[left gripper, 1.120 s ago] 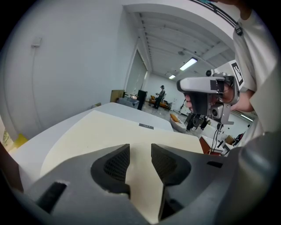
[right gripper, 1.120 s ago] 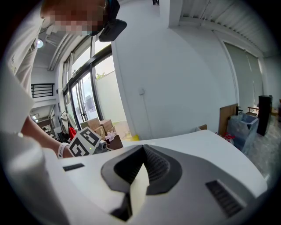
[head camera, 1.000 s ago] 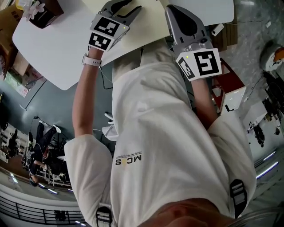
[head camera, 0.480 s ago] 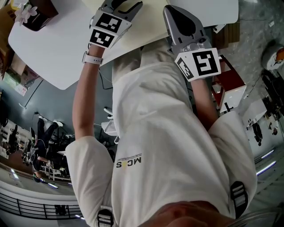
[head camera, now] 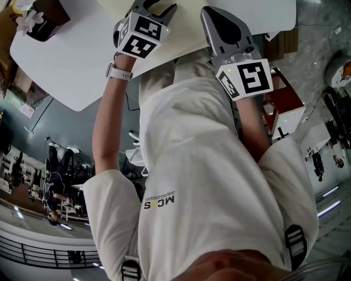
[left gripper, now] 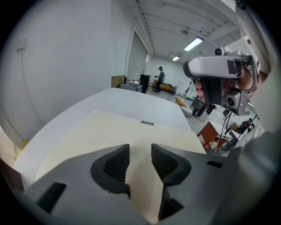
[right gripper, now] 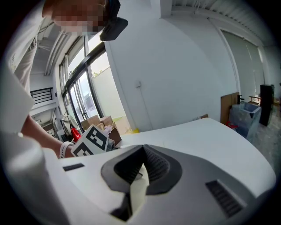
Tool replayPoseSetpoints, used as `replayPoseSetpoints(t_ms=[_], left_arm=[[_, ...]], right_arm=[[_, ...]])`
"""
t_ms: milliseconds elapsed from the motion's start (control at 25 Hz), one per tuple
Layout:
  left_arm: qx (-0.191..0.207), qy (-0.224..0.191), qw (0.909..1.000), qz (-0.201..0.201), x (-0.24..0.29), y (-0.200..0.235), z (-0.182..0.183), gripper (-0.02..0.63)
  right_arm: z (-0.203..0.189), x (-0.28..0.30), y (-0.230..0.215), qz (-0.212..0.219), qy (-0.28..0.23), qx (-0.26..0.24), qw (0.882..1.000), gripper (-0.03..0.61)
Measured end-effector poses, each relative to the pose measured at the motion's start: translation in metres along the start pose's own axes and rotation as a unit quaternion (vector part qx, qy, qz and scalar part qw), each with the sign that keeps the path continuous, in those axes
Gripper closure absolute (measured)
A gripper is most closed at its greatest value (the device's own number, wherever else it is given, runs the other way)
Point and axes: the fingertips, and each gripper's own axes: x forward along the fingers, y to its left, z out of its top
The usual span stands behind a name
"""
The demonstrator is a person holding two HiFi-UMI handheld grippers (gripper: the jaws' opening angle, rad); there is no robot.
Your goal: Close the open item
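The cream sheet (head camera: 184, 30) lay flat on the white worktop (head camera: 66, 60) and was the only candidate for the open item (probably a folder or cover spread out, though no hinge or fold line showed). In the left gripper view the cream sheet (left gripper: 109, 132) ran away from the camera towards a small label (left gripper: 147, 123) at its far edge, so its length lay roughly along that gripper's line of sight, with bare worktop (left gripper: 145, 101) beyond and to the left.

The right gripper (head camera: 219, 19) was the one engaged. In its own view the right gripper (right gripper: 141, 151) had its jaws pressed together at the tips, with a sliver of the cream sheet (right gripper: 137, 186) in the wedge between the pads. I judged this to be a pinch on the sheet's edge rather than the sheet merely seen through the gap. Ahead of it lay only white worktop (right gripper: 210, 136).

The left gripper (head camera: 156, 6) hovered over the sheet's left part. In its own view the left gripper (left gripper: 140, 151) had its jaws spread, with nothing held between them and the sheet showing through the gap.

The closing move therefore seemed to turn on the right side. The pinched edge would have to be lifted and carried across the sheet towards the left gripper, which was free to steady the other half.
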Motion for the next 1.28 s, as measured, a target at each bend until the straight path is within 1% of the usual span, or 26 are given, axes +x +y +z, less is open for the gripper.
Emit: replayPoseSetpoints(t_ms=[200, 320, 560, 720, 800, 960, 1120, 1280], left_arm=[[0.014, 0.01, 0.9996, 0.021, 0.003, 0.001, -0.002, 0.459], [0.013, 0.023, 0.9992, 0.031, 0.006, 0.003, -0.004, 0.459], [0.006, 0.07, 0.9966, 0.045, 0.01, 0.002, -0.005, 0.459], [0.004, 0.102, 0.9938, 0.045, 0.013, 0.002, -0.006, 0.459], [0.002, 0.109, 0.9931, 0.042, 0.015, 0.002, -0.006, 0.459], [0.001, 0.114, 0.9927, 0.039, 0.013, 0.001, -0.008, 0.46], [-0.002, 0.118, 0.9923, 0.038, 0.015, 0.003, -0.007, 0.46], [-0.003, 0.114, 0.9928, 0.036, 0.015, 0.002, -0.007, 0.46]], right_arm=[[0.001, 0.002, -0.003, 0.0, -0.002, 0.003, 1.0, 0.565], [0.0, 0.003, -0.004, 0.001, -0.001, 0.005, 1.0, 0.565], [0.0, 0.003, -0.003, 0.003, 0.0, 0.006, 1.0, 0.565], [-0.009, 0.007, -0.01, -0.003, 0.018, 0.018, 1.0, 0.565], [-0.019, 0.013, -0.017, -0.008, 0.032, 0.006, 0.999, 0.565], [-0.045, 0.033, -0.028, -0.006, 0.063, -0.038, 0.997, 0.565], [-0.068, 0.052, -0.039, 0.003, 0.102, -0.061, 0.993, 0.565], [-0.08, 0.07, -0.043, 0.011, 0.127, -0.081, 0.989, 0.565]])
